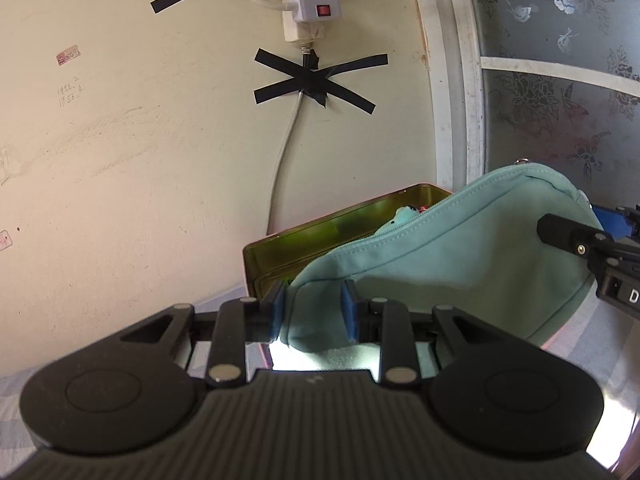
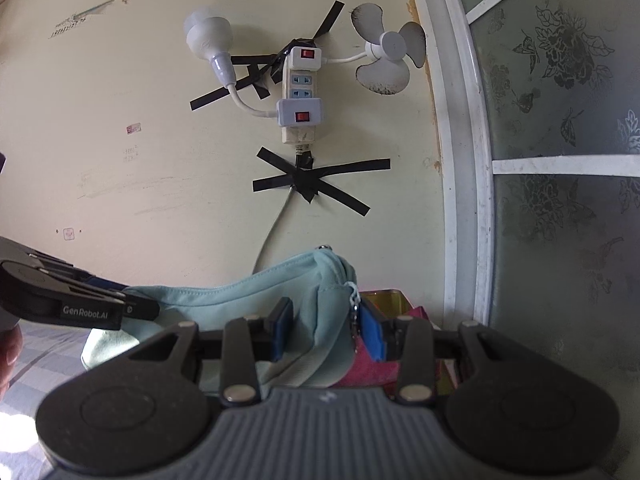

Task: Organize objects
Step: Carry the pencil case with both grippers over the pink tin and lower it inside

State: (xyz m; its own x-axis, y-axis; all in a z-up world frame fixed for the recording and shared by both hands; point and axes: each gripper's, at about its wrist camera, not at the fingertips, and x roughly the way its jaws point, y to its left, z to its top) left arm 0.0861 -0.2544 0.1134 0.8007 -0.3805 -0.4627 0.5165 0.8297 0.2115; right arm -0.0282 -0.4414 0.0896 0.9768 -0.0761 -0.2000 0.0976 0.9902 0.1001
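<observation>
Left wrist view: the left hand-held gripper [image 1: 314, 312] pinches one end of the mint-green pouch [image 1: 460, 256] between its blue pads, narrowly parted around the fabric. The pouch hangs just in front of the open green tin box [image 1: 280, 248], hiding its right part. The right hand-held gripper [image 2: 326, 330] clamps the pouch's other end, near the zipper pull [image 2: 354, 320]. A pink cloth [image 2: 372, 368] lies below the pouch, beside the tin box.
</observation>
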